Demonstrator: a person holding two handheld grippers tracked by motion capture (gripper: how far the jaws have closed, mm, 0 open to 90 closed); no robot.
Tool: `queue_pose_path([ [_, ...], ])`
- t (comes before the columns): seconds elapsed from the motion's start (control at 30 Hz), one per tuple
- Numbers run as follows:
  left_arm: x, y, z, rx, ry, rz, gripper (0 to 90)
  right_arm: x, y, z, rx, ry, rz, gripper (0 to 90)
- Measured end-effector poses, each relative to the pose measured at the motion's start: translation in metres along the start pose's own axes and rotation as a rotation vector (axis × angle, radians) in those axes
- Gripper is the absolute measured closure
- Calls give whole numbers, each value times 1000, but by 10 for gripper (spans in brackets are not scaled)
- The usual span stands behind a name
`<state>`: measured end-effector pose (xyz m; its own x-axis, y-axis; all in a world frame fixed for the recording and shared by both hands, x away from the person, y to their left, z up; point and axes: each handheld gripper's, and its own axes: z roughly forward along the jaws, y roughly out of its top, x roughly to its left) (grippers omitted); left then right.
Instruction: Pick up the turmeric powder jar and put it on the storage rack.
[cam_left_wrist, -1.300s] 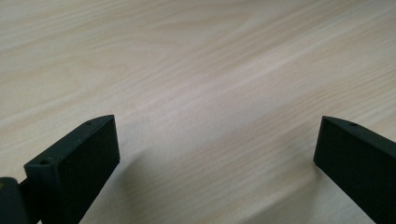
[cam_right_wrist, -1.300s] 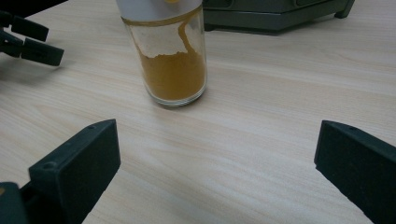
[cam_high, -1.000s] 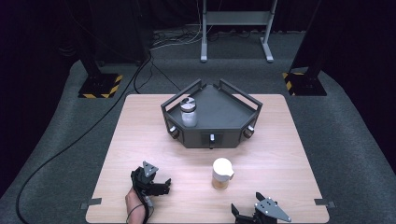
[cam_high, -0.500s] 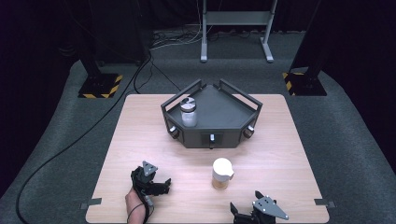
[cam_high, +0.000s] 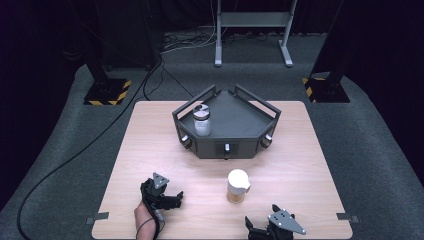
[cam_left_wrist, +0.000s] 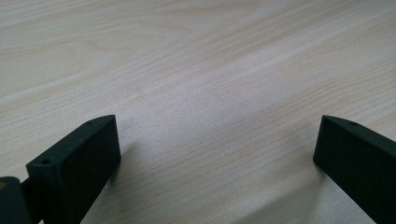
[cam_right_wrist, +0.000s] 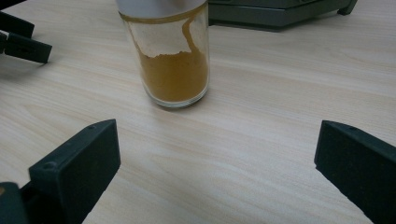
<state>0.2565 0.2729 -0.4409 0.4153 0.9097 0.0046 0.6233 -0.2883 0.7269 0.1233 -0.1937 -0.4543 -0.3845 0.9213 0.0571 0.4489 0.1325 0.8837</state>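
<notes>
Pale wood table, two grippers low at its near edge, both released.

High view: the left gripper (cam_high: 167, 196) lies on the table (cam_high: 150, 135), a hand (cam_high: 145, 222) behind it; the right gripper (cam_high: 260, 229) sits at the near edge, just short of the spice jar (cam_high: 238, 185); a second jar (cam_high: 202, 120) stands in the dark tray (cam_high: 250, 117). Left gripper view: jaws spread wide over bare wood. Right gripper view: jaws wide apart, the spice jar (cam_right_wrist: 169, 56) upright ahead, apart from them, holding orange-brown powder.
</notes>
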Motion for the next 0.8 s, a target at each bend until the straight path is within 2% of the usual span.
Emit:
queue_pose_path([
  [0.33,0,0,0,1,-1,0,5,4,7,7,8,-19,5,0],
  [0.47,0,0,0,0,0,0,5,4,10,12,2,-12,7,0],
  [0.57,0,0,0,0,0,0,5,5,9,21,-19,-9,-6,0],
  [0.7,0,0,0,0,0,0,5,6,12,36,-20,16,-15,0],
  [0.8,0,0,0,0,0,0,5,12,14,46,-23,17,-28,0],
])
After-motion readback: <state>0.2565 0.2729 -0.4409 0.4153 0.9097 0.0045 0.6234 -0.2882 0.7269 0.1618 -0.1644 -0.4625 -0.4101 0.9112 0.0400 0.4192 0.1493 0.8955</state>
